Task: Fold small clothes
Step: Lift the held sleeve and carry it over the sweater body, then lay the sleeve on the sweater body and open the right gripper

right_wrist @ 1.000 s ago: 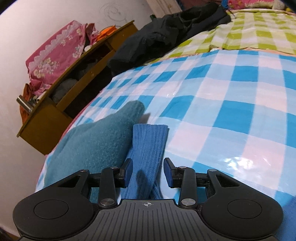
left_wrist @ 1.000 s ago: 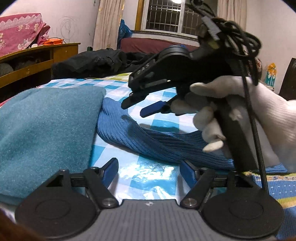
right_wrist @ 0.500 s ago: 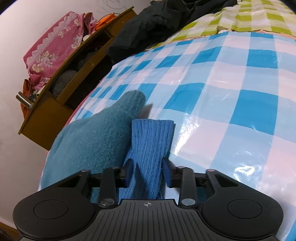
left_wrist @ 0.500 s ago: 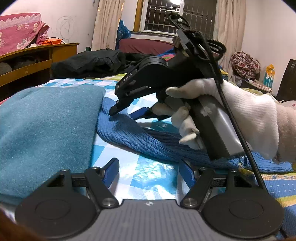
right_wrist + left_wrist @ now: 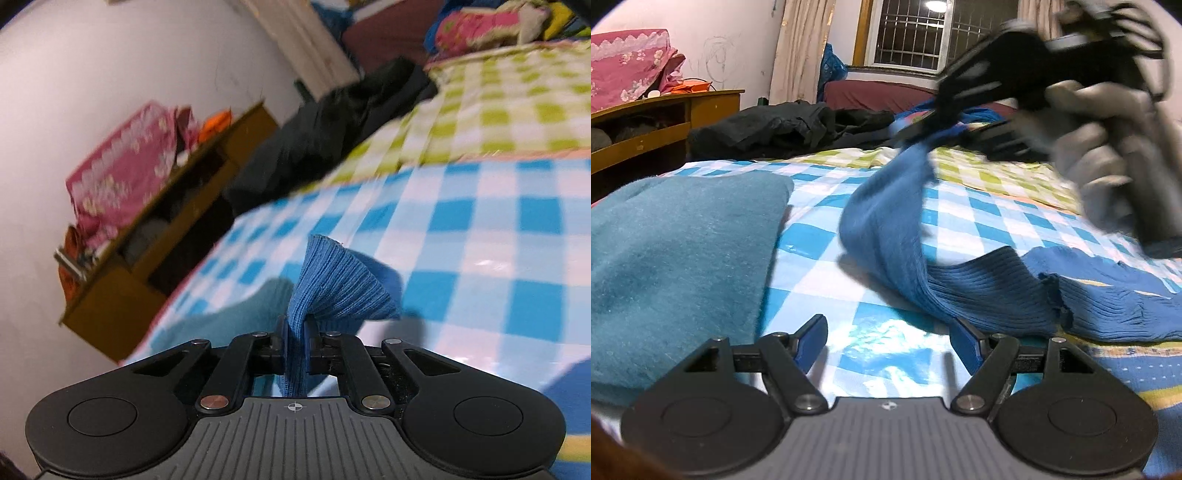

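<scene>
A blue ribbed knit garment (image 5: 979,291) lies on the blue-and-white checked bed cover (image 5: 879,332). My right gripper (image 5: 297,332) has its jaws closing, and its pads pinch one narrow end of that garment (image 5: 340,284), which fans out ahead of them. In the left wrist view the right gripper (image 5: 916,129), held by a white-gloved hand (image 5: 1108,147), holds that end raised so the cloth hangs in a slanting band down to the bed. My left gripper (image 5: 890,339) is open low over the cover, with nothing between its fingers and the garment's edge beside its right finger.
A folded teal fleece cloth (image 5: 676,251) lies on the left of the bed. A pile of black clothes (image 5: 775,125) sits at the far end by a wooden shelf unit (image 5: 646,129). A green checked cover (image 5: 997,173) spreads beyond the blue one.
The right gripper closed on the garment's narrow end and lifted it up and to the right, away from the teal cloth. The left gripper stayed where it was.
</scene>
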Demonstrator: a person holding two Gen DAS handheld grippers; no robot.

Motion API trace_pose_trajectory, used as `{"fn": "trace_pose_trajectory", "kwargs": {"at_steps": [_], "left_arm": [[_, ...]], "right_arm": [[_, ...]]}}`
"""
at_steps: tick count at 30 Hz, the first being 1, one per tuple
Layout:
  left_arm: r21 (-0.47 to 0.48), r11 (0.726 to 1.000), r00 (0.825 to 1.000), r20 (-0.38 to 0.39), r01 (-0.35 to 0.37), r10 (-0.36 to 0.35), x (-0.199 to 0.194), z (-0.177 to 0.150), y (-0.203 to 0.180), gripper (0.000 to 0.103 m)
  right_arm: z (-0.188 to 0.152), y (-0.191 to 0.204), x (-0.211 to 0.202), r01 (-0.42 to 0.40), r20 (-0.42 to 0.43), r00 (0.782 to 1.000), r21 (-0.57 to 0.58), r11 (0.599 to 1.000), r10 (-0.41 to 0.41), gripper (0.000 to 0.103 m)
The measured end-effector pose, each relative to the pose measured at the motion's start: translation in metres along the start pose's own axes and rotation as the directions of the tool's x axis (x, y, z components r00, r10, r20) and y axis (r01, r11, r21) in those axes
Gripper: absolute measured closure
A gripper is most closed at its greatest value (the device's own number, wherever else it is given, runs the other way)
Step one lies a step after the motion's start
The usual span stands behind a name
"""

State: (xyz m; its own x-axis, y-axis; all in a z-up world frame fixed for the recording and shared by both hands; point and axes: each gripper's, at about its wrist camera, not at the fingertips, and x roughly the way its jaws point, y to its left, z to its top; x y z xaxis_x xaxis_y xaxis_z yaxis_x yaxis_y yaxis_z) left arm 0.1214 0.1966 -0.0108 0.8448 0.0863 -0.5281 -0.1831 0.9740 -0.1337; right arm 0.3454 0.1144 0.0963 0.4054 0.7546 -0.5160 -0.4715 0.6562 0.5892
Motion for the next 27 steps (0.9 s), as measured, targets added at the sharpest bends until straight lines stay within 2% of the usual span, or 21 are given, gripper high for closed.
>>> {"fn": "trace_pose_trajectory", "kwargs": {"at_steps": [3,8,15,19,23,27], "left_arm": [[0.02,1.0,1.0,0.01,0.016,-0.017,-0.003,0.0,-0.011,0.026],[0.105,0.994,0.999,0.042,0.015,-0.019,-0.007,0.0,-0.045,0.025],[0.195,0.98,0.998,0.048,0.03,-0.04,0.001,0.009,-0.096,0.024],[0.269,0.962,0.997,0.059,0.04,-0.058,0.007,0.016,-0.125,0.024],[0.307,0.951,0.998,0.033,0.043,-0.056,0.017,0.016,-0.146,0.024],[0.353,0.935,0.999,-0.015,0.033,-0.03,0.028,0.004,-0.164,0.024]], "right_arm": [[0.001,-0.007,-0.044,0.012,0.062,0.998,0.012,1.0,-0.013,0.095],[-0.003,-0.024,-0.101,0.021,0.144,0.989,0.051,0.998,-0.028,0.095],[-0.013,-0.066,-0.182,0.023,0.26,0.964,0.112,0.993,-0.052,0.095],[-0.027,-0.098,-0.23,0.055,0.331,0.938,0.151,0.987,-0.103,0.095],[-0.058,-0.13,-0.268,0.139,0.381,0.902,0.184,0.973,-0.201,0.095],[-0.098,-0.168,-0.279,0.199,0.345,0.894,0.267,0.943,-0.287,0.094]]}}
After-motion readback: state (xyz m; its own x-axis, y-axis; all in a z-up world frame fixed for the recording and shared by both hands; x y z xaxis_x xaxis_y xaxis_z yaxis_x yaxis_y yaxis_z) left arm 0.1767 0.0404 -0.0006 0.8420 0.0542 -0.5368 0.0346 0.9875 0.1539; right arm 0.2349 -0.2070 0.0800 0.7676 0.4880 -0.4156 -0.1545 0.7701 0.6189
